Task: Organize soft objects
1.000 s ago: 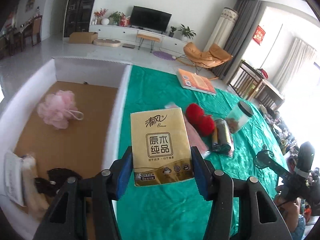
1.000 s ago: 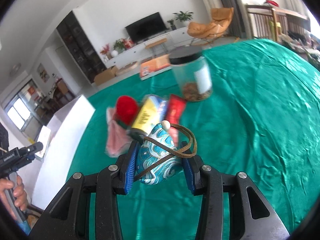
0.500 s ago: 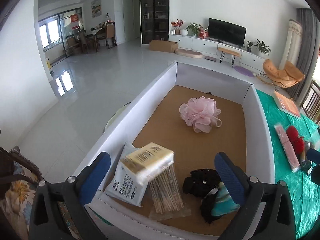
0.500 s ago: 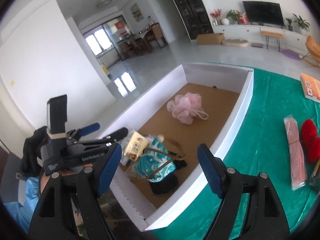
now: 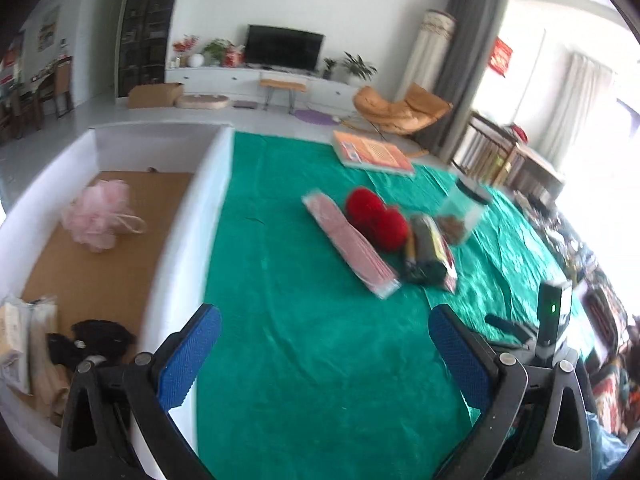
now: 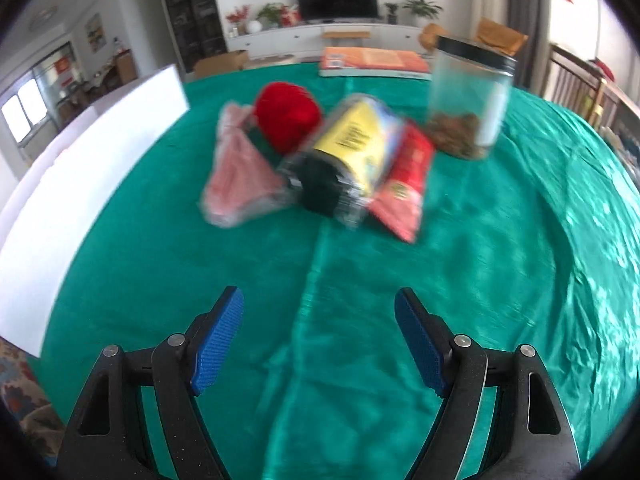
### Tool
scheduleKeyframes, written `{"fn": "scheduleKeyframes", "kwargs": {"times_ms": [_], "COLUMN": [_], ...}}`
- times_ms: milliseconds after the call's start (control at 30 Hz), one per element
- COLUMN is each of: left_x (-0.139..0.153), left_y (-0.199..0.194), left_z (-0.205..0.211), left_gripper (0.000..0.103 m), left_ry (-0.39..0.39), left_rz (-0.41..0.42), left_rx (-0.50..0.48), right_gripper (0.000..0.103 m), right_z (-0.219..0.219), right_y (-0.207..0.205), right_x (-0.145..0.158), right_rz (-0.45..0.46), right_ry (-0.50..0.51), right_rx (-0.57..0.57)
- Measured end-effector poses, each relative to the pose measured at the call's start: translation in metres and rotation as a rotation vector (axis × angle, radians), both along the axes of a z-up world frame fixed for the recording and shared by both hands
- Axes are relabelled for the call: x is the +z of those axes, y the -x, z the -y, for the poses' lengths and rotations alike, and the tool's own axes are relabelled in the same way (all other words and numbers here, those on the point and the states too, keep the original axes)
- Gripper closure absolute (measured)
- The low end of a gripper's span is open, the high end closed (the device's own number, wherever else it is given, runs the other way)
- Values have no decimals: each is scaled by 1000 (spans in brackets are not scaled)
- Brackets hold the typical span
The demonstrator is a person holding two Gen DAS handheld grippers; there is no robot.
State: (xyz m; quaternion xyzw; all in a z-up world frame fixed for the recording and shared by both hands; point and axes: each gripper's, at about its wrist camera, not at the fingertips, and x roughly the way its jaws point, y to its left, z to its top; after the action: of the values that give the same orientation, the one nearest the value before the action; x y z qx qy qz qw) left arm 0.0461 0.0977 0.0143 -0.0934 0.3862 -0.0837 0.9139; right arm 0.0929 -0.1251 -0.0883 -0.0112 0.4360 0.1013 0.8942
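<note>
Your left gripper (image 5: 324, 354) has its fingers spread wide with nothing between them; only the green cloth (image 5: 304, 320) over the surface shows in the gap. Your right gripper (image 6: 319, 340) is the same, fingers apart and empty above the cloth.

In the left wrist view, the white box (image 5: 188, 216) with a brown cardboard floor fills the left side of the frame. A pink bath pouf (image 5: 98, 216) lies in its upper part. At the lower left corner of the frame, inside the box, sit a white tissue pack (image 5: 12, 344), a pale packet just beside it, and a black fabric bundle (image 5: 100, 338) toward the box's right wall.

The things still out on the cloth cluster at centre right of that view: a flat pink packet (image 5: 352, 244), touching it two red pompoms (image 5: 378, 218), then a dark roll in clear wrap (image 5: 426, 252) and a clear jar with a black lid (image 5: 464, 210). An orange book (image 5: 372, 154) lies further up, well apart from them.

In the right wrist view, blurred, the same cluster sits in the upper middle: pink packet (image 6: 240, 176) at left, red pompom (image 6: 288, 114) behind it, the wrapped roll with a yellow label (image 6: 348, 156) in the centre, a red packet (image 6: 408, 176) just beside the roll on its right, and the jar (image 6: 470, 100) upright at upper right. The box wall (image 6: 80, 184) runs along the left edge.
</note>
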Motion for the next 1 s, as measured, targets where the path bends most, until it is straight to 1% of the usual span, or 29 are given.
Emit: {"fn": "scheduleKeyframes", "kwargs": {"times_ms": [67,167,267,333,367,467,600,633,733,800,867,933,1000], "left_x": [-25,-60,-81,-89,-94,-103,-118,-119,-122,-122,-121,-122,-122], "left_y": [-14,-36,-55,-66,-72,-85,-91,-89,-90,-90,-90,-90,-90], "left_z": [40,74,81,77,72,57,45,46,52,52,51,51,51], "left_gripper": [0,0,0,0,0,0,0,0,0,0,0,0,0], "left_ry": [-41,-111,-155,-192,-195,-172,-170,-190,-237,-236,-236,-235,-235], "left_rz": [-39,-99,-113,-114,-119,-127,-149,-131,-145,-145,-144,-145,-144], "left_rx": [-71,-91,-75,-47,-35,-9,21,22,18,16,16,16,16], "right_gripper": [22,22,22,22,22,22,21,21,19,18,17,16,15], "right_z": [19,29,39,43,45,47,44,45,47,50,47,41,42], "right_y": [-4,-9,-10,-10,-11,-16,-18,-18,-18,-18,-19,-20,-20], "right_x": [1,5,0,-4,-5,-10,-11,-11,-11,-10,-11,-12,-13], "right_rz": [-11,12,15,1,2,-8,-1,-1,-1,-1,-5,-9,-11], "right_ry": [-6,26,53,41,34,48,58,53,23,5,24,66,61], "right_rx": [-51,-80,-100,-113,-116,-129,-127,-126,-120,-123,-121,-118,-119]}}
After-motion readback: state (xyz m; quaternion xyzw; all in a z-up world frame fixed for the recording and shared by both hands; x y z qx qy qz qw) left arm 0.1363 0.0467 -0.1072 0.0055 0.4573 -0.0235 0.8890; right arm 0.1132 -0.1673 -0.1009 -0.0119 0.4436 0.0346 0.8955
